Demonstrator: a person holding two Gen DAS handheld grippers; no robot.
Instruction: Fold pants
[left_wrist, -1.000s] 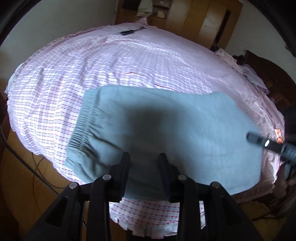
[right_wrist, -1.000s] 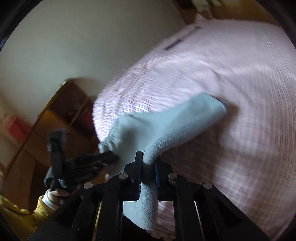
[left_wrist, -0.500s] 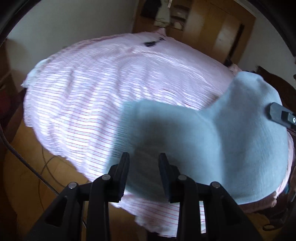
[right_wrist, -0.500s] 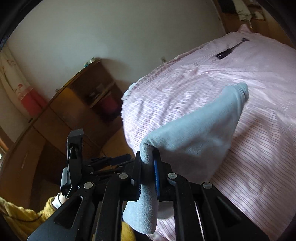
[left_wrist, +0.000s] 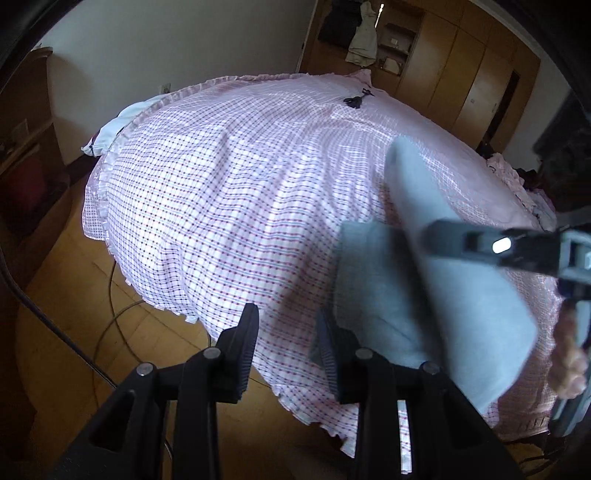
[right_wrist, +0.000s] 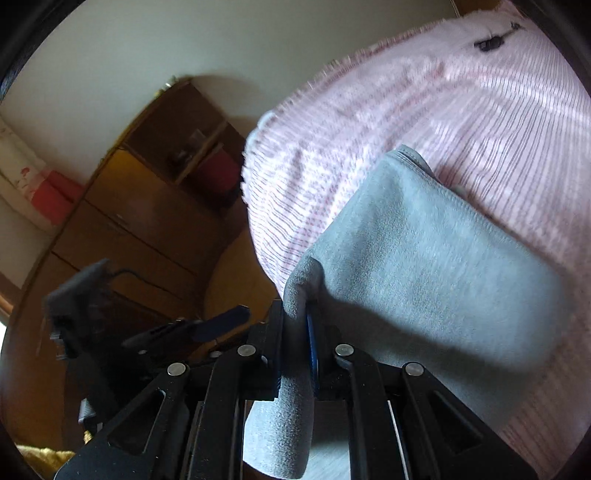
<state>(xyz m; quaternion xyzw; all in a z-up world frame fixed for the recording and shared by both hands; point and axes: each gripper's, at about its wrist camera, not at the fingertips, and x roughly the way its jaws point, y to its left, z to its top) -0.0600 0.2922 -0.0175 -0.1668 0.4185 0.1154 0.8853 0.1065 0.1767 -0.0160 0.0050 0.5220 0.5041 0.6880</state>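
Mid-fold: my right gripper (right_wrist: 295, 332), clamped on pants (right_wrist: 424, 258), carries an end across the bed (left_wrist: 221, 184); left gripper (left_wrist: 288, 347) apart, empty. Next: lay flat, release.

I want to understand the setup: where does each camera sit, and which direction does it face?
Left wrist: on the left hand-held gripper, looking down over the checked bedspread; jaws apart, empty; fingers visible at right.
Right wrist: on the right hand-held gripper, facing the bed edge and wooden cabinet; clamped on the grey pants.
Shared: pants, bedspread, each other's gripper.
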